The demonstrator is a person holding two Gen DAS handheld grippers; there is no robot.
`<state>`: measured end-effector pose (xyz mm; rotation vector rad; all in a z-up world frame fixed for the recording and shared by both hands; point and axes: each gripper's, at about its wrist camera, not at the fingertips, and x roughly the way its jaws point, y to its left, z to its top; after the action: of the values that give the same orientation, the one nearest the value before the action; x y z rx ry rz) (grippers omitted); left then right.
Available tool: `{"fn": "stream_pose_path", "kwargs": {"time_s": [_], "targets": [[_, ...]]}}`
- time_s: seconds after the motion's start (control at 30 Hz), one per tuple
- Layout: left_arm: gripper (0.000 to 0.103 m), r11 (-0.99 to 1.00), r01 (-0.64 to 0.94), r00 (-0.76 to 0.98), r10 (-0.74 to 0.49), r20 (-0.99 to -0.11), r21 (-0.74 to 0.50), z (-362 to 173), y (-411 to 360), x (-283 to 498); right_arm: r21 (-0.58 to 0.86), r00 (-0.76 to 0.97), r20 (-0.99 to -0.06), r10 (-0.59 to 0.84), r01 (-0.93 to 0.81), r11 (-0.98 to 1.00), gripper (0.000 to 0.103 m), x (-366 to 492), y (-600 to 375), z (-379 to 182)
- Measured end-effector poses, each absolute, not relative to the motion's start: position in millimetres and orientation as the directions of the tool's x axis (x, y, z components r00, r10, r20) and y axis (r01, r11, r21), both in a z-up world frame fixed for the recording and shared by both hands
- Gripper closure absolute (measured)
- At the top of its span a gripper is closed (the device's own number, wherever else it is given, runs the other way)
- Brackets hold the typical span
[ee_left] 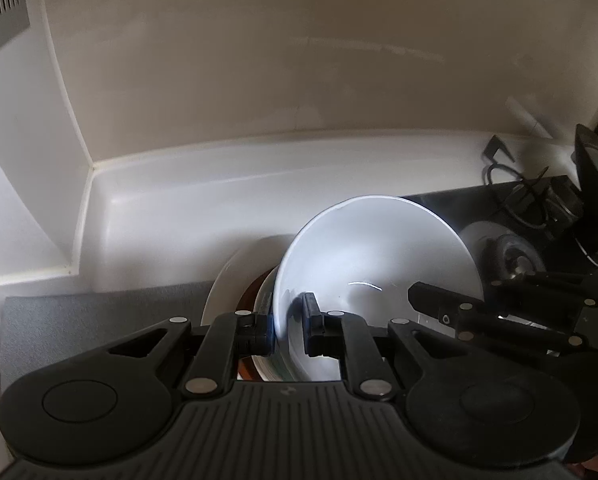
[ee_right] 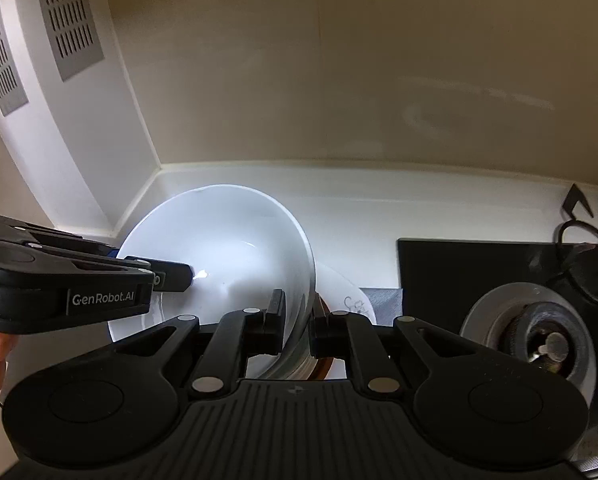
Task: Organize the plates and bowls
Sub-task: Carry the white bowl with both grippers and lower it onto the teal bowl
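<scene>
- Your left gripper [ee_left: 291, 326] is clamped on the near rim of the white bowl [ee_left: 375, 256], one finger inside, one outside.
- Your right gripper [ee_right: 297, 322] pinches the opposite rim the same way.
- Both point steeply down, holding the bowl tilted above stacked dishes [ee_left: 267, 360] beside the black cooktop [ee_right: 459, 268].

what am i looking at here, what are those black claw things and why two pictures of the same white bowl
Each picture comes from a camera mounted on a hand-held gripper, a two-fingered clamp that a person carries, one in each hand. The left hand-held gripper shows large in its own view; the right hand-held gripper in the other. Both are shut on opposite sides of the rim of one white bowl, carrying it together. More dishes sit stacked under it, with a white plate behind. Below are a white counter, a grey mat and a black stovetop.
</scene>
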<state>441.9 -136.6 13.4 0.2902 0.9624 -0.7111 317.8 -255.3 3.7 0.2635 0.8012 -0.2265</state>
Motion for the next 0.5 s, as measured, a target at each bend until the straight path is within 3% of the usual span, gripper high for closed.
{"fn": "stream_pose_path", "kwargs": {"time_s": [0.5], "targets": [[0.090,0.745,0.666,0.361,-0.371,-0.856,-0.042,-8.9,-144.4,448.1,0.130,0.649,-0.755,-0.094,0.289,0.949,0.091,332.2,-260.6,-21.1]]}}
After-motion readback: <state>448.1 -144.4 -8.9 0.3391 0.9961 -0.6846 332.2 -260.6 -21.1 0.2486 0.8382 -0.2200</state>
